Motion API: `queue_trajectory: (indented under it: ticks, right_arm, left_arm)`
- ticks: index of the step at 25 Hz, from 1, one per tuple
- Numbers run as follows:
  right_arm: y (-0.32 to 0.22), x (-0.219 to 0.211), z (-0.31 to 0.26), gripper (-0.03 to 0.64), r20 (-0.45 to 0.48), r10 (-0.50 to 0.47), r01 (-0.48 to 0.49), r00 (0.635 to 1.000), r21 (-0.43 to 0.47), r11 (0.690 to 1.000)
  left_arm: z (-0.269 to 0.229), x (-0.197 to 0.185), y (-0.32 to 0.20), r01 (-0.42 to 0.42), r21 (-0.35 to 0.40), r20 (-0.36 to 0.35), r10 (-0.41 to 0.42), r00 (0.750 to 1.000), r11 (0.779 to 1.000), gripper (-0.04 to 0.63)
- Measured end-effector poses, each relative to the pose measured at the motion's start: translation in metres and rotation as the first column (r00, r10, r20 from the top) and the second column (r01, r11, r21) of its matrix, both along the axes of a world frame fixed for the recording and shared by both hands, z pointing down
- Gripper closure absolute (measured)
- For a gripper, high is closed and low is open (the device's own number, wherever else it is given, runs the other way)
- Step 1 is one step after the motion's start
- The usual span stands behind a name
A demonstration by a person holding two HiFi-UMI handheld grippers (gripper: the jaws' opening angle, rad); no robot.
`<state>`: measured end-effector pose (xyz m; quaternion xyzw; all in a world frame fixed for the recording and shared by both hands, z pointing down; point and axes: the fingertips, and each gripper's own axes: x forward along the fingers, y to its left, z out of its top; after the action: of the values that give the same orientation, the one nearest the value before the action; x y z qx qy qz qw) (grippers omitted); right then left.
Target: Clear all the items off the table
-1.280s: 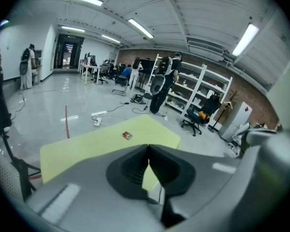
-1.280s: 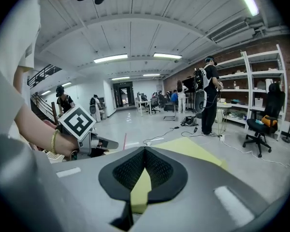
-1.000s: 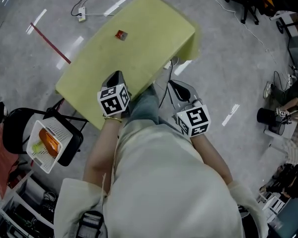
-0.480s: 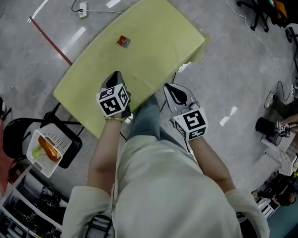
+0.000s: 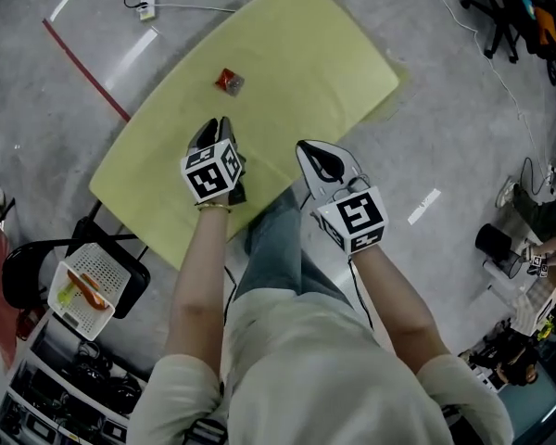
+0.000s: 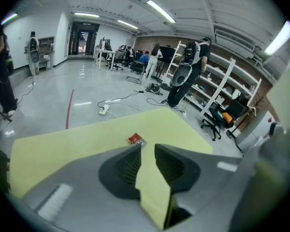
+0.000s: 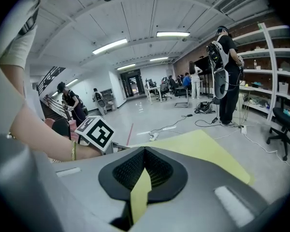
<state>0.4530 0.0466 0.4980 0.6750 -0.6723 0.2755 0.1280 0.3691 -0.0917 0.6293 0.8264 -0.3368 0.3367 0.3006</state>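
Just opening, empty left gripper (image 6: pixel 147 148) jaws face a red packet (image 6: pixel 134 139).

Red item (image 5: pixel 227 81) too small to be identified, worktop's (image 5: pixel 296 54) near edge covered by forearm (image 5: pixel 204 248) and leg (image 5: pixel 278 222), basket (image 5: pixel 107 260) contents blurred.

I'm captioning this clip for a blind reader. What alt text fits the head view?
Seen from above, a person holds two hand-held grippers at the near edge of a yellow table with a small red packet on it. The left hand-held gripper, its jaws just opening with nothing between them, points toward the packet; the right hand-held gripper is shut.
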Motion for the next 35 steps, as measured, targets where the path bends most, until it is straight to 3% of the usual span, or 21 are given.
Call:
queue_trajectory:
  ticks: [8,13,22,32,34,35]
  right_arm:
    - [-0.032,0.025,0.043,0.623,0.028,-0.019,0.019,0.999,-0.029,0.999]
    - [-0.032,0.033,0.069,0.623,0.062,-0.011,0.015,0.998,-0.057,0.998]
    - [-0.014,0.035,0.111,0.623,0.129,0.017,-0.001,0.991,-0.123,0.992]
    - [-0.011,0.042,0.120,0.623,0.152,0.023,-0.004,0.988,-0.122,0.993]
    - [-0.011,0.045,0.119,0.623,0.150,0.026,-0.008,0.988,-0.117,0.993]
    - [-0.012,0.047,0.118,0.623,0.149,0.028,-0.011,0.988,-0.113,0.994]
  left_arm:
    - [0.076,0.027,-0.037,-0.004,-0.035,0.052,0.006,0.999,0.999,0.362]
    - [0.114,0.046,-0.054,-0.021,-0.035,0.079,0.024,0.997,0.999,0.310]
    - [0.158,0.062,-0.085,0.022,-0.014,0.149,-0.020,0.989,1.000,0.310]
    - [0.167,0.071,-0.088,0.032,0.007,0.186,-0.033,0.982,0.999,0.341]
    - [0.166,0.071,-0.088,0.032,0.016,0.196,-0.035,0.980,0.999,0.354]
    - [0.165,0.070,-0.089,0.032,0.022,0.204,-0.036,0.978,0.999,0.406]
